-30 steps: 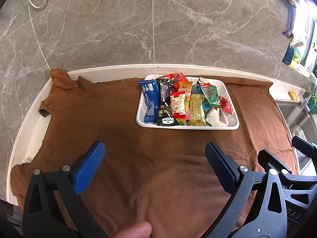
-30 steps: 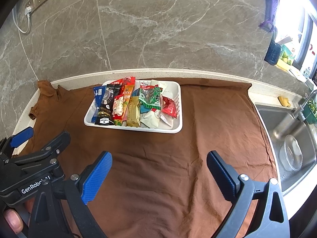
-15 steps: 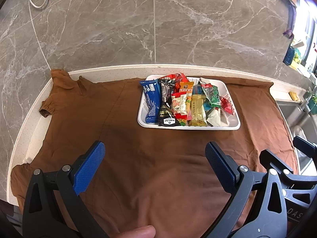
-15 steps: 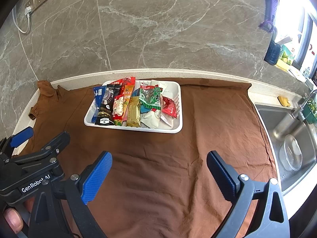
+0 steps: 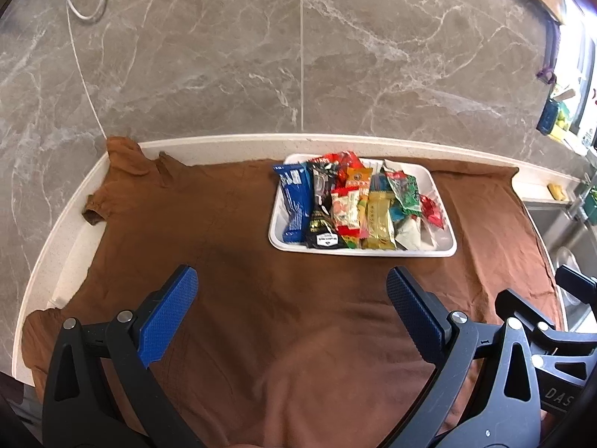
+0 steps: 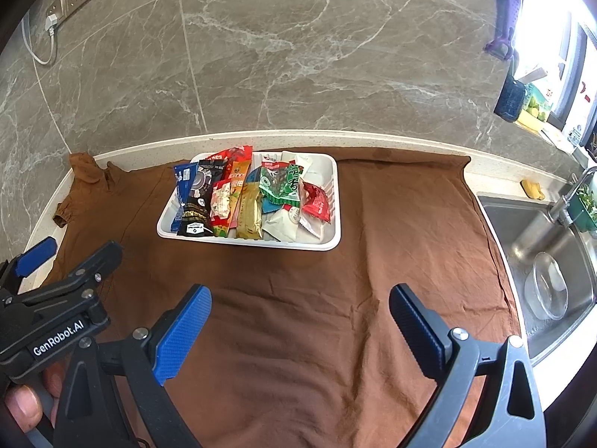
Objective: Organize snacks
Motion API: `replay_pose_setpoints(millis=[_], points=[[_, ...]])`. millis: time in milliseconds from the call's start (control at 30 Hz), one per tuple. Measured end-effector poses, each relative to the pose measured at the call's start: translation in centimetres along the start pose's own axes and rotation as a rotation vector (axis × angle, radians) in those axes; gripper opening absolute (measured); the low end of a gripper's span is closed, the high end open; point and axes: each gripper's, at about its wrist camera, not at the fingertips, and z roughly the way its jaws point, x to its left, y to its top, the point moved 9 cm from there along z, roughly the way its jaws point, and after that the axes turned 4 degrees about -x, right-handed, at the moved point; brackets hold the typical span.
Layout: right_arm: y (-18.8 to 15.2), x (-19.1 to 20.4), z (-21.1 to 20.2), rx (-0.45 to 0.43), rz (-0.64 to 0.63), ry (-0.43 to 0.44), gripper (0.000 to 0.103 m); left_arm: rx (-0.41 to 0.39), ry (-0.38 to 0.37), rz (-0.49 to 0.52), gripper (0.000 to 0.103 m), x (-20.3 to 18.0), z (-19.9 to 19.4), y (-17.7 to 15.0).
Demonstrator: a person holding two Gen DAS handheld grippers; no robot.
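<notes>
A white tray (image 5: 444,250) (image 6: 328,179) filled with several snack packets rests on a brown cloth toward the back of the counter. Among them are a blue packet (image 5: 296,201) (image 6: 183,194), a black packet (image 5: 322,224) (image 6: 197,205), a gold bar (image 5: 380,220) (image 6: 249,214), a green packet (image 5: 405,190) (image 6: 281,183) and a red one (image 5: 431,211) (image 6: 316,201). My left gripper (image 5: 291,291) hovers open over bare cloth in front of the tray, holding nothing. My right gripper (image 6: 300,306) is likewise open and empty, nearer than the tray.
The brown cloth (image 5: 224,261) (image 6: 391,242) covers most of the counter. A steel sink (image 6: 544,254) with a clear bowl (image 6: 546,285) lies to the right. A marble wall (image 5: 298,56) backs the counter. The left gripper's body (image 6: 56,298) shows at the lower left in the right wrist view.
The left gripper has drifted slightly left, so the tray sits a little further right in its view. The right gripper has hardly moved.
</notes>
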Motion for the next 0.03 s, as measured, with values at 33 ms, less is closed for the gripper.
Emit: replay_pose_setpoints(millis=[33], points=[[0.04,-0.06,-0.08,0.0,0.002,0.001,0.099,0.0,-0.002,0.003,0.103,-0.04,-0.03,0.02]])
